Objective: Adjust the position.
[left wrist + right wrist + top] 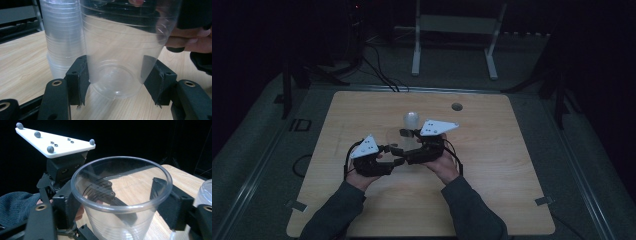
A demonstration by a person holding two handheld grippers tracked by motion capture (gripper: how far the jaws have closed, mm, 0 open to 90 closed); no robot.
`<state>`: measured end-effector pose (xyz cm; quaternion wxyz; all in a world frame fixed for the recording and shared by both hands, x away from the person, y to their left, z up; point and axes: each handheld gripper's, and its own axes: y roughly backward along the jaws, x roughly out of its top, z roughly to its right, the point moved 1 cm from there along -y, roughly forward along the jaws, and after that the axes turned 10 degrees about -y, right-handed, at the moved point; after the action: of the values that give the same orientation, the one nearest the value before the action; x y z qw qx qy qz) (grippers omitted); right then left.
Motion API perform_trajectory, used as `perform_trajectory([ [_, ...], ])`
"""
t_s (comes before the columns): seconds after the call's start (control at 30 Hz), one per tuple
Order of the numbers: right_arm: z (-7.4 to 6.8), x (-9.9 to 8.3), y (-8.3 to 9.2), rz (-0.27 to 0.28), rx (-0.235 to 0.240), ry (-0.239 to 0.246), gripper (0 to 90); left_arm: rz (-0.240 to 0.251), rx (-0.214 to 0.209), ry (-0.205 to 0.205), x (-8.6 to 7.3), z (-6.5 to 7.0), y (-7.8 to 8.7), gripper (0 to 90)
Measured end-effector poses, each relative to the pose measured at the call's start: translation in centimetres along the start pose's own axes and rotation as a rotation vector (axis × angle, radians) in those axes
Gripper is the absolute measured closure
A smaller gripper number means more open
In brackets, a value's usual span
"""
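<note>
The left tool (117, 85) is squeezing the bottom of a clear cup (120, 55), just beside a stack of cups (62, 40) on the surface (22, 65). The right tool (115, 202) is sitting around the cup's rim, and I cannot tell if it is pressing. No writing is showing.

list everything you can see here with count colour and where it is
single cup: 1, clear plastic, upright at the table's middle, between the jaws of both grippers
stack of cups: 1 stack, clear plastic, upright just behind the single cup
table: 1, light wood, centre of the high view
round hole: 1, dark, in the tabletop near its far edge
white frame: 1, white, on the floor beyond the table
cables: several, black, on the floor beyond the table's far left
left gripper: 1, black with a white plate, jaws pressed on the single cup low down
right gripper: 1, black with a white plate, jaws either side of the single cup's rim
sleeves: 2, dark, at the near edge
</note>
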<state>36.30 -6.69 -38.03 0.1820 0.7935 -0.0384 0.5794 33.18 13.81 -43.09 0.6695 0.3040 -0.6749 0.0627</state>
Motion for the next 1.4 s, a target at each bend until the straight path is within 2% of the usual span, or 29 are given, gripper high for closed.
perform_trajectory([
  [0.57, -0.2, -0.1, 0.1, 0.019, -0.015, 0.02, 27.0, 0.007, -0.009, 0.005, -0.1, 0.0, 0.0, 40.6],
  [0.87, -0.1, 0.0, 0.4, 0.021, -0.029, 0.023, 28.1, -0.005, -0.003, 0.009, -0.1, 0.0, -0.2, 28.7],
  [1.4, 0.4, 0.1, 1.2, 0.03, -0.073, 0.022, 28.2, 0.011, 0.014, 0.006, -0.1, -0.2, 0.2, 27.8],
])
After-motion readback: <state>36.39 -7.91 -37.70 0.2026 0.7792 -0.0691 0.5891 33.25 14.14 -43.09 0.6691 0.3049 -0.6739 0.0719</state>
